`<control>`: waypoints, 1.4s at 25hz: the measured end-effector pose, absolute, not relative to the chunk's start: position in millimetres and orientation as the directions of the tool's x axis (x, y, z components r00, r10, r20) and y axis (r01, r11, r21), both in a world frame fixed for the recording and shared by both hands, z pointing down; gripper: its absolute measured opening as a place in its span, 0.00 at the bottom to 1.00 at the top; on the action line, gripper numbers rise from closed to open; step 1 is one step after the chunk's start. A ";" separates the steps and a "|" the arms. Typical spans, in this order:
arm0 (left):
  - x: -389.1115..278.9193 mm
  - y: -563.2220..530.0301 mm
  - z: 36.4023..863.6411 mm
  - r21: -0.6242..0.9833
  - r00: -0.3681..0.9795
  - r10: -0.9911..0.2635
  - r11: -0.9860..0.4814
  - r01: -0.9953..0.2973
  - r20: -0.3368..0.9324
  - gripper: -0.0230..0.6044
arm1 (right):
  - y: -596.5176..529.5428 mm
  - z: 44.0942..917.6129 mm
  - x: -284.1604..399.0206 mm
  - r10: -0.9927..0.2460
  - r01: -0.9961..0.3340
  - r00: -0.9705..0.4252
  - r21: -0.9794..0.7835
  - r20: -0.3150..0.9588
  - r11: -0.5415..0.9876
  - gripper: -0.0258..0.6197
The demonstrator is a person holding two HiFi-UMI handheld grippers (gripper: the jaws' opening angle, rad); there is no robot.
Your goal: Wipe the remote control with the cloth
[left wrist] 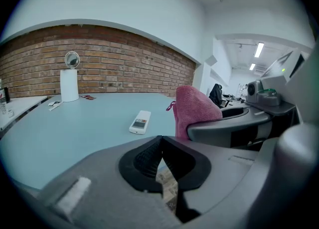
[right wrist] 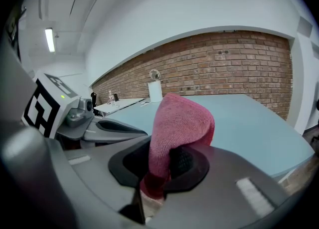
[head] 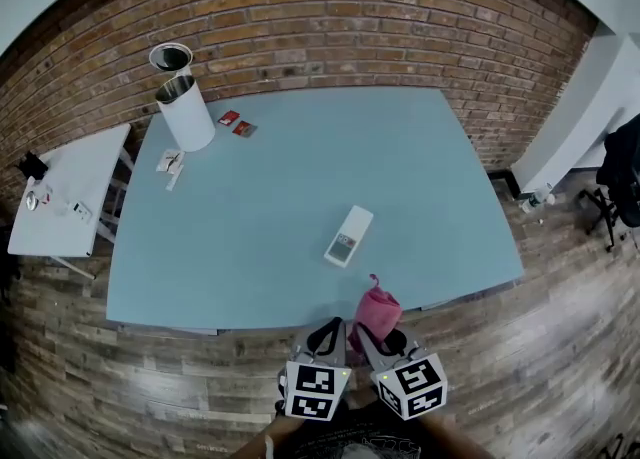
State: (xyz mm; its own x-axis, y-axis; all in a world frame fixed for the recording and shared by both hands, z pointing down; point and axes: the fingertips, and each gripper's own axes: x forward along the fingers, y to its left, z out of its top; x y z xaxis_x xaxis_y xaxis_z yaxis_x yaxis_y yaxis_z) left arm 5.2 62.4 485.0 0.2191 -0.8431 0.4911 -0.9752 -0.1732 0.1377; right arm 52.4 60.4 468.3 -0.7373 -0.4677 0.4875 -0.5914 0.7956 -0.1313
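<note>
A white remote control lies face up near the middle of the light blue table, also visible in the left gripper view as a small white remote. My right gripper is shut on a pink cloth, which sticks up from its jaws at the table's near edge. The left gripper sits beside it, shut with nothing between its pads. Both grippers are short of the remote, on its near side.
A white cylinder with a small round mirror stands at the table's far left, with small red packets and papers near it. A white side table stands at left. A brick wall runs behind; wooden floor surrounds.
</note>
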 end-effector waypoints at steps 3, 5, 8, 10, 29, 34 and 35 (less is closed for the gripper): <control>-4.6 59.3 487.6 0.137 0.225 -0.842 -0.181 -0.974 0.491 0.04 | 57.6 470.1 44.4 -0.478 -0.602 -0.730 -0.130 0.488 0.788 0.14; -8.0 57.5 488.4 0.136 0.229 -0.842 -0.186 -0.973 0.488 0.04 | 55.5 470.8 39.9 -0.481 -0.607 -0.729 -0.134 0.488 0.784 0.14; -8.3 52.9 491.9 0.131 0.240 -0.836 -0.202 -0.971 0.493 0.04 | 50.9 470.8 33.8 -0.481 -0.608 -0.731 -0.143 0.483 0.781 0.14; -9.1 48.5 494.7 0.132 0.241 -0.834 -0.202 -0.970 0.496 0.04 | 46.1 472.3 30.7 -0.480 -0.606 -0.734 -0.146 0.481 0.782 0.14; -11.5 -44.4 531.3 0.105 0.155 -0.812 -0.116 -0.988 0.562 0.24 | -78.6 460.4 22.2 -0.333 -0.379 -0.791 0.016 0.514 0.925 0.14; -16.0 -60.6 548.9 0.041 0.147 -0.782 -0.154 -0.987 0.606 0.36 | -101.8 462.2 15.0 -0.245 -0.295 -0.815 -0.012 0.525 0.955 0.14; -18.1 -63.3 552.4 0.025 0.141 -0.775 -0.159 -0.987 0.616 0.40 | -104.2 462.9 12.5 -0.220 -0.271 -0.820 -0.020 0.528 0.962 0.14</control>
